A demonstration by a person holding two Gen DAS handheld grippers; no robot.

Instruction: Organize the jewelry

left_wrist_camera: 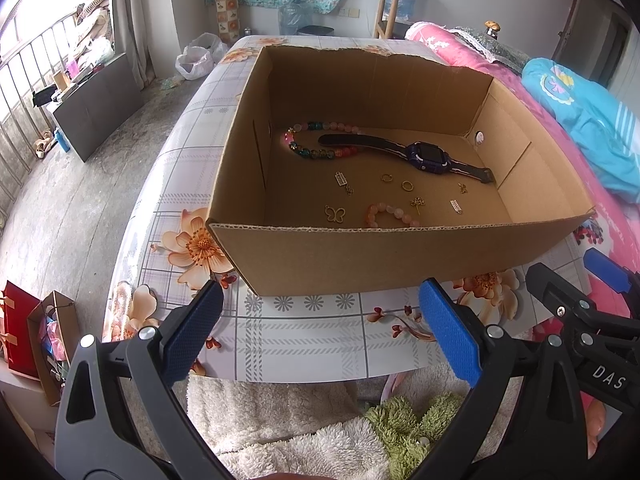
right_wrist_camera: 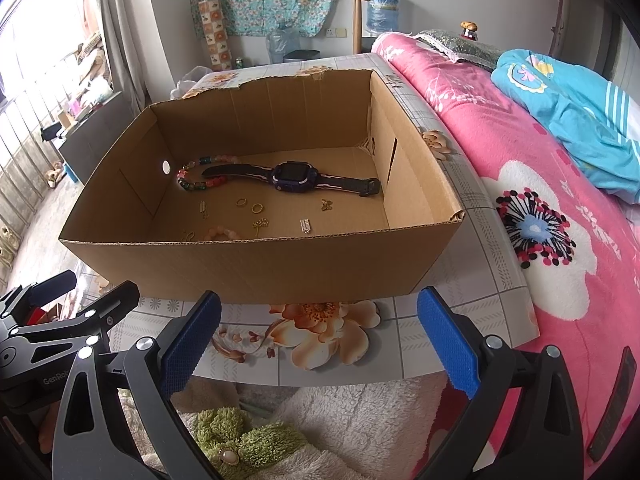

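All the jewelry lies on the floor of the open box (left_wrist_camera: 400,256), which stands on the flowered surface (left_wrist_camera: 304,340) beside the bed (right_wrist_camera: 520,208). The watch (left_wrist_camera: 424,155) stretches flat along the back, its strap crossing the coloured bead string (left_wrist_camera: 316,142). In front sit two rings (left_wrist_camera: 396,181), a butterfly charm (left_wrist_camera: 335,214), a pink bead bracelet (left_wrist_camera: 394,215) and a few small charms, spread apart so each can be pinched singly. Whether this spread is the sorted result or a heap awaiting sorting, the pictures do not settle.

The left hand-held gripper (left_wrist_camera: 320,332) and the right hand-held gripper (right_wrist_camera: 318,336) both hover short of the box's near wall, jaws spread wide, holding nothing. Judging by that, either could dip over the wall, which hides the nearest pieces from low angles.
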